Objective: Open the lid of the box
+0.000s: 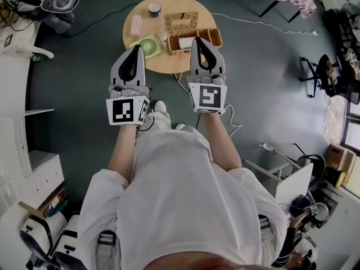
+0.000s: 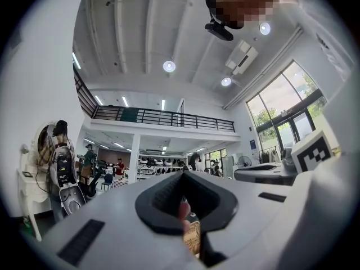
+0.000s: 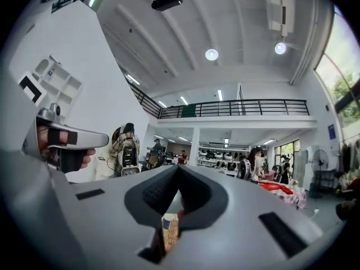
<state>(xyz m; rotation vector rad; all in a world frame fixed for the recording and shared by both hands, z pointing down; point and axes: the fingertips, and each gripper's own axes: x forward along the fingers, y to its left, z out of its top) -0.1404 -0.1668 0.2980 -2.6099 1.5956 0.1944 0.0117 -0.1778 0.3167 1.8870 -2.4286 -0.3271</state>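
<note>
The wicker box [image 1: 172, 44] stands on the round wooden table [image 1: 169, 64]. Its woven lid [image 1: 181, 22] shows as a flat panel just behind it, and something white lies inside. Both grippers are held up at chest height, above the table's near edge. In the head view my left gripper [image 1: 136, 48] is shut and empty over the green fan [image 1: 148, 45]. My right gripper [image 1: 198, 40] is shut and empty, and it overlaps the box's right part. Each gripper view looks out level across the room. My left gripper [image 2: 181, 174] and right gripper [image 3: 179, 169] show their tips together there.
A cup [image 1: 154, 9] and a pink item [image 1: 136, 22] sit at the table's far left. A white cable [image 1: 264, 26] runs over the floor to the right. White shelving [image 1: 22, 66] is on the left and an office chair [image 1: 323, 72] on the right. People stand in the hall.
</note>
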